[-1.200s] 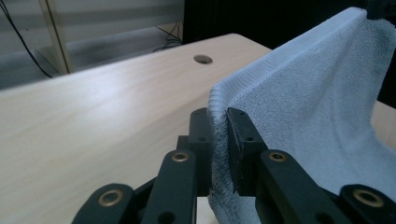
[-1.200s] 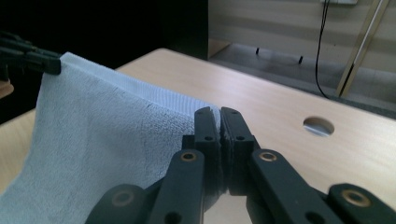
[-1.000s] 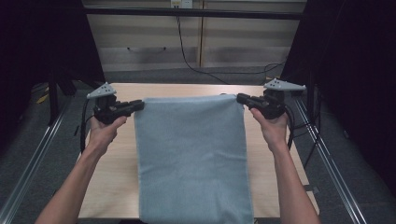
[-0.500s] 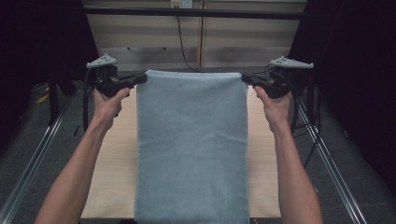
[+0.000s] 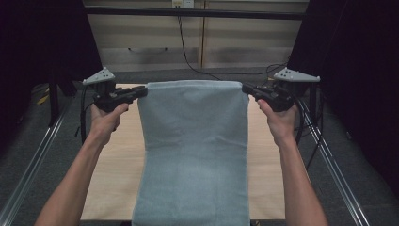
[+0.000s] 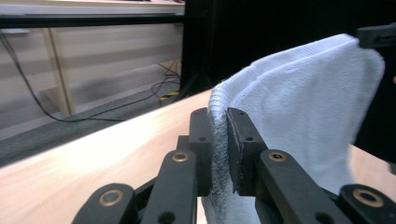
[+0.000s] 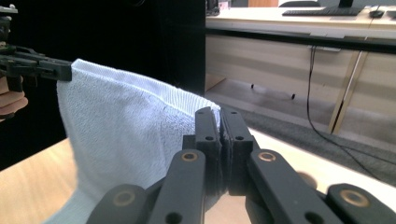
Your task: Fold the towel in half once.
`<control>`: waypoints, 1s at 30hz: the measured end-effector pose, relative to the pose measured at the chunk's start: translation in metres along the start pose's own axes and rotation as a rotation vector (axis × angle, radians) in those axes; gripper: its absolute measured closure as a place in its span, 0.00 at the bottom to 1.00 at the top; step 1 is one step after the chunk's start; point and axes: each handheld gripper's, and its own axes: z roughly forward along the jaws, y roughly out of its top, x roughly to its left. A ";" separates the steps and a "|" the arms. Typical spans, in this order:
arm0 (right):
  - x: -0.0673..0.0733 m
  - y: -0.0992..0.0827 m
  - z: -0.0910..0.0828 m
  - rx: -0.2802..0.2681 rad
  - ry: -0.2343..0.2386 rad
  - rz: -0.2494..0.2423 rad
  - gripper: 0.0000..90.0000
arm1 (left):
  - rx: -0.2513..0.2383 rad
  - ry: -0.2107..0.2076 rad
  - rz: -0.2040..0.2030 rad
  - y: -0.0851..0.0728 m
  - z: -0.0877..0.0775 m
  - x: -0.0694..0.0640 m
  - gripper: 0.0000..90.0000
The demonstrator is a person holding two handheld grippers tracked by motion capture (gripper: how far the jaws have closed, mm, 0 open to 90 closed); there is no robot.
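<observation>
1. Where the near edge of the counter [image 5: 113, 188] meets the bottom of the high view, the pale blue towel [image 5: 195, 155] hangs over it, a long rectangle of soft looped terry with a nubby, matte surface.
2. Bare forearms come in on either side of the towel, well apart from it, and the counter beneath is smooth, light wood with a faint grain.
3. Farther up, the towel rises off the counter and is stretched flat between the two claws, its top hem a straight ribbed band.
4. Seen in the left gripper view, the left claw [image 6: 218, 154] is clenched on the towel's corner, its flat black bolted jaws nearly together with only the thick folded hem pressed between them.
5. Seen in the right gripper view, the right claw [image 7: 220, 149] grasps the opposite corner likewise, jaws squeezed almost shut on the hem.
6. Both claws point inward toward each other in the high view, each topped by a grey three-cornered plate.
7. Beyond the counter lie a grey floor with black cables [image 5: 188, 52] and a pale panelled wall.
</observation>
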 end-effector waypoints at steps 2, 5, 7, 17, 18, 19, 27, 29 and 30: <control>0.005 -0.009 -0.003 0.013 0.003 0.006 0.97 | -0.012 -0.018 -0.005 -0.010 -0.009 -0.005 0.90; 0.014 -0.029 -0.011 0.010 0.041 0.024 0.97 | -0.007 -0.030 -0.002 -0.033 -0.025 -0.013 0.90; 0.020 -0.043 -0.018 0.031 0.053 0.020 0.97 | 0.011 -0.037 -0.014 -0.050 -0.034 -0.017 0.90; 0.065 -0.081 -0.063 0.126 0.103 -0.017 0.97 | 0.023 -0.109 -0.042 -0.102 -0.086 -0.059 0.90; 0.069 -0.088 -0.068 0.136 0.111 -0.015 0.97 | 0.031 -0.118 -0.051 -0.109 -0.089 -0.063 0.90; 0.074 -0.096 -0.072 0.149 0.120 -0.008 0.97 | 0.043 -0.125 -0.052 -0.115 -0.091 -0.065 0.90; 0.092 -0.180 -0.082 0.316 0.157 0.089 0.97 | 0.259 -0.162 -0.069 -0.179 -0.091 -0.086 0.90; 0.093 -0.202 -0.079 0.367 0.173 0.120 0.97 | 0.312 -0.164 -0.097 -0.194 -0.086 -0.084 0.90; 0.094 -0.209 -0.077 0.386 0.179 0.138 0.97 | 0.334 -0.164 -0.101 -0.198 -0.084 -0.083 0.90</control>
